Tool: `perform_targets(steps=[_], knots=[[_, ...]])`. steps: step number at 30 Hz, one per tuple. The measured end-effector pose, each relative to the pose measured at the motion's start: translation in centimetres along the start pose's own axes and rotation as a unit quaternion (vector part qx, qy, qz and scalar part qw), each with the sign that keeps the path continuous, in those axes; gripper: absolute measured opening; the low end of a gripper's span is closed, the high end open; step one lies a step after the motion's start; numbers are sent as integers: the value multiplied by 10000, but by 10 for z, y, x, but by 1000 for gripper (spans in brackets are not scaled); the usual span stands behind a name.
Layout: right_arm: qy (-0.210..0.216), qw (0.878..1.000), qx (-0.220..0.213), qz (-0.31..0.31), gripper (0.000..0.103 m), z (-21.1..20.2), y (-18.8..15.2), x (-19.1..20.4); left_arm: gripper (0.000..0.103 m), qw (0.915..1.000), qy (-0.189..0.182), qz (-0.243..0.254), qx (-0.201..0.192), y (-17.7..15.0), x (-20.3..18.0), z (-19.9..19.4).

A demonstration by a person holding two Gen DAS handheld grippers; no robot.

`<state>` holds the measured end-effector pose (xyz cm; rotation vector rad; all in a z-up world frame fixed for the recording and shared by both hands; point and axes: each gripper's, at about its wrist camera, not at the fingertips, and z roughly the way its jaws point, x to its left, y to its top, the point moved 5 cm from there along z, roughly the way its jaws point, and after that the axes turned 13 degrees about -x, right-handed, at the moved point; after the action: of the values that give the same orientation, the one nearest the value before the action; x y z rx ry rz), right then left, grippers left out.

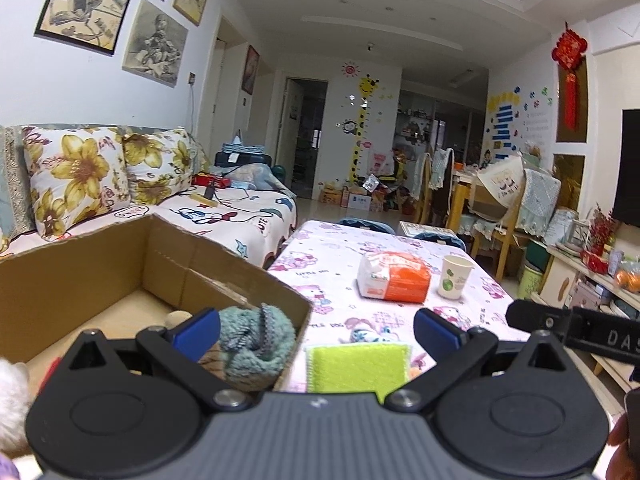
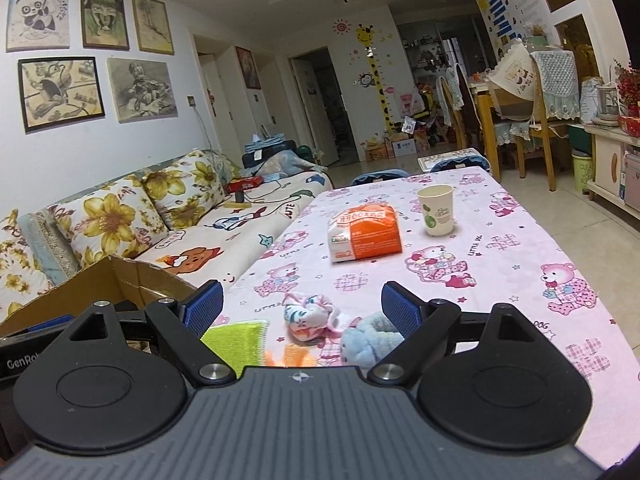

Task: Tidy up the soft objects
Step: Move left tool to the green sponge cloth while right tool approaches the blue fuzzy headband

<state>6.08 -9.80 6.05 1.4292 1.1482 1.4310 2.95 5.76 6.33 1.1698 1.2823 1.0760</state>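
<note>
Both claws are held wide apart with nothing between the pads. The left claw (image 1: 316, 330) is seen at the near right corner of the cardboard box (image 1: 120, 264), where a teal knitted item (image 1: 256, 344) lies. A green cloth (image 1: 358, 366), a patterned sock bundle (image 2: 308, 314) and a blue plush (image 2: 366, 342) are spread on the surface (image 2: 500, 264) near the right claw (image 2: 302, 306).

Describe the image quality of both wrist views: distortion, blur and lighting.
Left wrist view: strong fisheye bending, dark corners; the white fuzzy thing at the left edge is blurred, the cardboard box sharp. Right wrist view: the same curvature, the pink tablecloth evenly lit without glare, soft blur on the blue plush near the lens.
</note>
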Motion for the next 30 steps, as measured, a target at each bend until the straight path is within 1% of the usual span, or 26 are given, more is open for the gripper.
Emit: perform_targets(steps=[10, 19, 25, 28, 30], knots=[[-266, 9996, -15, 81, 103, 4, 0, -11, 102, 9996, -168, 210, 124, -11, -24, 4], [-630, 9979, 8, 174, 103, 9, -5, -19, 102, 9981, -356, 434, 249, -22, -43, 4], [-843, 9958, 174, 308, 103, 18, -13, -27, 102, 9959, -420, 709, 366, -35, -57, 4], [-833, 9955, 296, 329, 103, 26, -19, -26, 102, 9942, -388, 878, 487, -43, -59, 7], [-775, 9956, 412, 331, 103, 31, -24, -21, 102, 9940, -326, 860, 597, -49, -58, 10]])
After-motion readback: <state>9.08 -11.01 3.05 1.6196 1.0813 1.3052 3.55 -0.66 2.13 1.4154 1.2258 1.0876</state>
